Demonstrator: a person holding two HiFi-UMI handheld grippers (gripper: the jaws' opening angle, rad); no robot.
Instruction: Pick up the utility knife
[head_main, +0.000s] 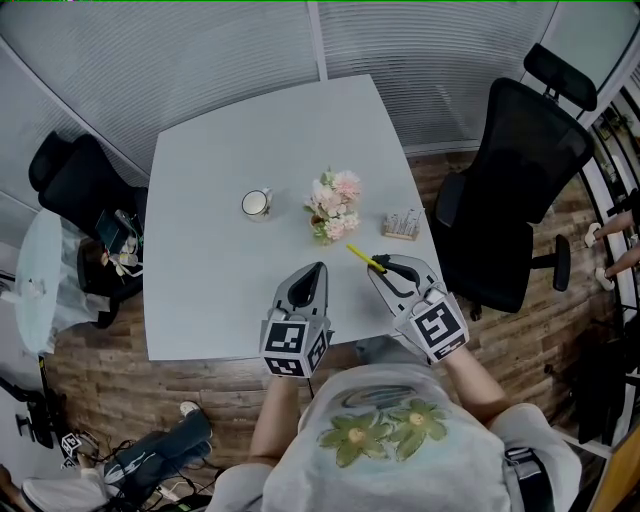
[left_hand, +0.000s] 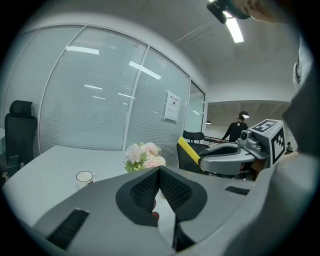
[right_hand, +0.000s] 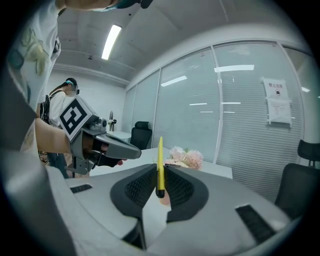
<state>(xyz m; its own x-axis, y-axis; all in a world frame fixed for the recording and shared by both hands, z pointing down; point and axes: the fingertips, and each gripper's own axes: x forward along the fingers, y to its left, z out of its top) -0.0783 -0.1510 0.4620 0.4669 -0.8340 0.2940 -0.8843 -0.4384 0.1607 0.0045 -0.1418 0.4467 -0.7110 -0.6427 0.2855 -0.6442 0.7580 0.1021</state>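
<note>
Yellow utility knife (right_hand: 160, 150), clamped in right gripper (right_hand: 159, 169)

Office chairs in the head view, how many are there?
2: one office chair right of the table, a second office chair at its left edge. More may sit out of frame.

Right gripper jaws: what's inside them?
A yellow utility knife, clamped in the right gripper between its pads and sticking out forward past the tips. The pads cover the clamped stretch of its sides; the blade end cannot be made out.

Smooth matt table (head_main: 220, 150), yellow plastic utility knife (head_main: 362, 257), wood-plank floor (head_main: 530, 350)
</note>
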